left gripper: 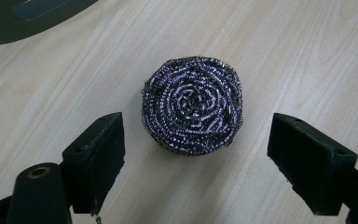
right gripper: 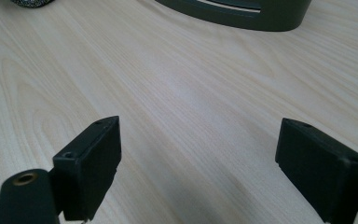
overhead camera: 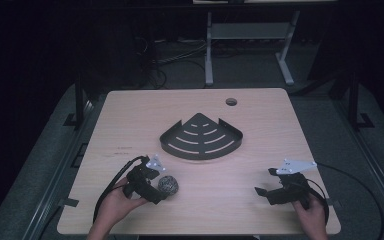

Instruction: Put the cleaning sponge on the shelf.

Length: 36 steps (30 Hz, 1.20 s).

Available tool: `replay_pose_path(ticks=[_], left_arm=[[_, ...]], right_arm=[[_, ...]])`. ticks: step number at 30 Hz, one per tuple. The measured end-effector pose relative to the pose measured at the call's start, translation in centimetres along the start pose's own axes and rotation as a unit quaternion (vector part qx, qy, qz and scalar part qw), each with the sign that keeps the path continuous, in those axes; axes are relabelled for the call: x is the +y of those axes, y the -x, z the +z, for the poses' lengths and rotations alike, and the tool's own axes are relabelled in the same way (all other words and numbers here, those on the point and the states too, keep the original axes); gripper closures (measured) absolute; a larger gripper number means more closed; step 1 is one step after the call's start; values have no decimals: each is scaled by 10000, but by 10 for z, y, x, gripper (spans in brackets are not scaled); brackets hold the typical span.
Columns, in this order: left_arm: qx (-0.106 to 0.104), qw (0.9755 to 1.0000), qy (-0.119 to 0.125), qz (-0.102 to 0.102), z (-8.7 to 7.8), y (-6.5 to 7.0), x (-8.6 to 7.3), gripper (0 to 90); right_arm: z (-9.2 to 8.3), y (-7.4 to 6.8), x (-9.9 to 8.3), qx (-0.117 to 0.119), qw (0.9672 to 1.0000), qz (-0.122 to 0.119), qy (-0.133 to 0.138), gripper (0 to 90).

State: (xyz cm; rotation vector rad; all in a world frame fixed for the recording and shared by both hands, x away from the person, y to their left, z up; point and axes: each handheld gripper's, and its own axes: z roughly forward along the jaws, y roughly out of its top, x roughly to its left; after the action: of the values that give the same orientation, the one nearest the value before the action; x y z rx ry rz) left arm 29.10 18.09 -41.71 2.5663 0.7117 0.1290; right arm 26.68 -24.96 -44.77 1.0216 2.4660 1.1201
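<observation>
A round steel-wool scrubber [overhead camera: 168,184] [left gripper: 192,105] lies on the wooden table [overhead camera: 130,120] at the front left. My left gripper [overhead camera: 162,188] [left gripper: 198,127] is open, one jaw on each side of the scrubber with a gap to both. A dark fan-shaped slotted corner shelf [overhead camera: 200,156] sits mid-table; its edge shows in the left gripper view [left gripper: 9,21] and the right gripper view [right gripper: 261,16]. My right gripper [overhead camera: 264,181] [right gripper: 198,135] stands open over bare wood at the front right, nothing between its jaws. The scrubber [right gripper: 30,2] peeks in at that view's top left.
A round cable hole [overhead camera: 231,101] is near the table's far edge. Cables trail from both grippers off the front corners. Dark floor and a white desk frame [overhead camera: 209,50] lie beyond the table.
</observation>
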Motion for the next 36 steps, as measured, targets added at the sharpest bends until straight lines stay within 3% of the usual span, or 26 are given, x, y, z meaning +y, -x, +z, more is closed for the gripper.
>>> replay_pose_path(ticks=[36], left_arm=[[-81,9993,-367,22,26,-4,12,202]], right_arm=[[0,0,0,14,10000,-4,10,138]])
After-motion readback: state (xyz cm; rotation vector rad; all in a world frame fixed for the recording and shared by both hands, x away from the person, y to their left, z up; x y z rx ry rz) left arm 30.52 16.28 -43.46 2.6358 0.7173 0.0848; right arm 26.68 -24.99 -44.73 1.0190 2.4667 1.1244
